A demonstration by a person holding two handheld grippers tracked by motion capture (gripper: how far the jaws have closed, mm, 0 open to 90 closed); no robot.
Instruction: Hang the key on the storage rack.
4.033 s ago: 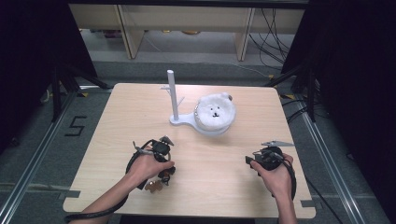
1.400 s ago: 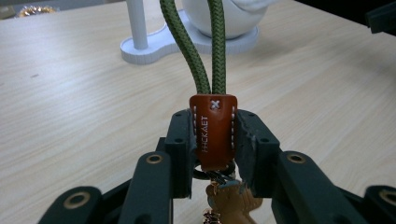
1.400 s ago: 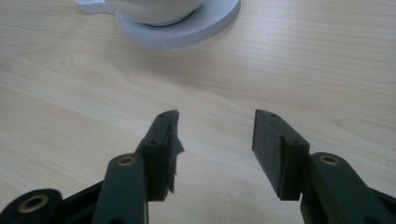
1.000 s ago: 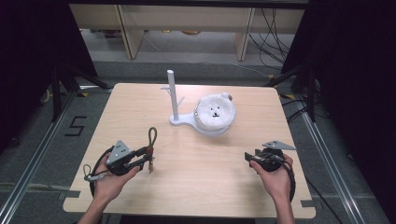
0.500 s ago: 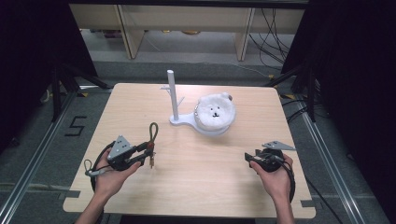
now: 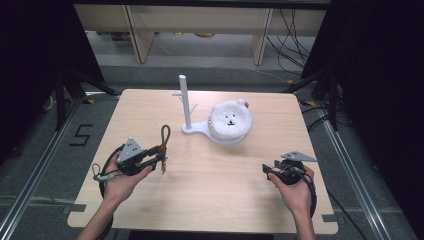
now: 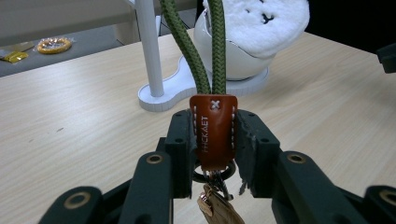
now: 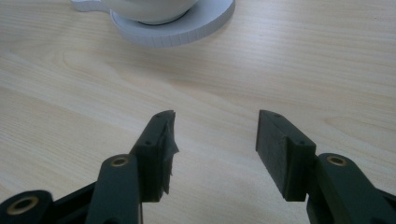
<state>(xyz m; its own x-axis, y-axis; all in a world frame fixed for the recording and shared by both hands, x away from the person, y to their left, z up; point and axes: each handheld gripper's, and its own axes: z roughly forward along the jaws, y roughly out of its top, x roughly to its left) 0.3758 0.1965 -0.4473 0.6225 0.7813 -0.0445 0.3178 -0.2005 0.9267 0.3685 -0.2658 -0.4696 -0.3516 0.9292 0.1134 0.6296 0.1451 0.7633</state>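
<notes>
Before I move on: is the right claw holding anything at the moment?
No, the right claw stands open with bare wooden table showing between its jaws in the right gripper view.

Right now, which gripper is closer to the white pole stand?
The left. The left gripper, clamping a keychain lanyard, sits just front-left of the white pole stand. The right gripper waits farther off, front-right, beyond the bear bowl.

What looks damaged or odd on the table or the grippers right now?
The right gripper has a ragged pad: the lining on one of its fingers looks torn and frayed at the edge, while the other looks clean. The left gripper grips the keychain squarely. The stand stands upright.
</notes>
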